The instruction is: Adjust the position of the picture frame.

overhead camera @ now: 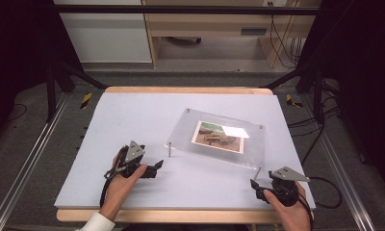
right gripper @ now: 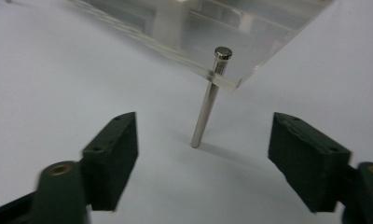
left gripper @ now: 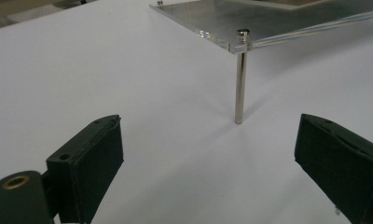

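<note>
A: Clear acrylic photo frame with a printed picture inside, standing on thin metal legs mid-table, tilted, right of centre on the white table mat

B: And the left gripper?

A: Jaws spread wide, empty, lined up on the near-left metal leg. Right gripper likewise gaping, facing the near-right metal leg

B: Risks?

A: Those legs look slender. Pinch one off-centre and I'd expect the frame to skid or tip; uneven lifting could twist the panel and slide it off the mat
</note>
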Available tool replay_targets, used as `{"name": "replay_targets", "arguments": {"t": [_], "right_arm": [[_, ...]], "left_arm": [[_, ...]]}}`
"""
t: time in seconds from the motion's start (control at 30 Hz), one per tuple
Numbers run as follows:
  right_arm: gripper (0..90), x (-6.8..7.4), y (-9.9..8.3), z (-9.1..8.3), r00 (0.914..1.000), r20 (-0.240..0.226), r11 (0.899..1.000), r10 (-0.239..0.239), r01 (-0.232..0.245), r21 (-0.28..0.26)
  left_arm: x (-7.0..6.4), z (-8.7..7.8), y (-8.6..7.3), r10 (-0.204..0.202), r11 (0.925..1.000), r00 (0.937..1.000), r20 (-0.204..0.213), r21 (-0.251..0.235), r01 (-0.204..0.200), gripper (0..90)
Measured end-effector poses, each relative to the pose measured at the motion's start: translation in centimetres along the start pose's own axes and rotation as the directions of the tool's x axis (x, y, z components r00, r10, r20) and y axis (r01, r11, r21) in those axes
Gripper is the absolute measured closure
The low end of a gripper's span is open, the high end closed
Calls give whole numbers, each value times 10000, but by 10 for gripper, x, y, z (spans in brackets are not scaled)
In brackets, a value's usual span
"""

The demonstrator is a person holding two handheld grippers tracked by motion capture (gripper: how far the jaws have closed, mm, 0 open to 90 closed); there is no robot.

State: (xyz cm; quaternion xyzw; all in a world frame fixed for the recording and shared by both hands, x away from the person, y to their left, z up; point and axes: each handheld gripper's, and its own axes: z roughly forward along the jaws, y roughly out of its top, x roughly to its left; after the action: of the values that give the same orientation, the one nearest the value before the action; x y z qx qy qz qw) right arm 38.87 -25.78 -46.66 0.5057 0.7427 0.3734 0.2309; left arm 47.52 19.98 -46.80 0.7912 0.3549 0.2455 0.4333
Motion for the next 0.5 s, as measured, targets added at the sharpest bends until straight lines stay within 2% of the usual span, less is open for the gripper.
{"name": "replay_targets", "arguments": {"t": [0.1,0.13,0.23,0.27,0.43,0.5], "right_arm": [[297,2,-1,2,9996,101,9996,-246,245,100],[325,3,-3,1,9988,155,9989,-464,465,-74],[347,3,-6,1,9984,185,9983,-542,546,-214],[402,3,-9,1,9965,310,9959,-778,791,-441],[421,5,-10,5,9983,144,9969,-560,567,-543],[460,6,-9,7,9988,39,9964,-486,488,-687]], "left_arm": [[-1,-1,0,-16,10000,10000,-84,-56,15,75],[-1,-2,0,-23,9999,9999,-130,-136,21,75],[-2,-3,0,91,9998,9998,-174,-186,-95,75],[-3,-2,0,175,9995,9996,-222,-245,-181,75],[-5,-1,0,123,9994,9998,-135,-317,-127,71],[-6,-1,1,176,9995,9998,-89,-264,-179,71]]}}
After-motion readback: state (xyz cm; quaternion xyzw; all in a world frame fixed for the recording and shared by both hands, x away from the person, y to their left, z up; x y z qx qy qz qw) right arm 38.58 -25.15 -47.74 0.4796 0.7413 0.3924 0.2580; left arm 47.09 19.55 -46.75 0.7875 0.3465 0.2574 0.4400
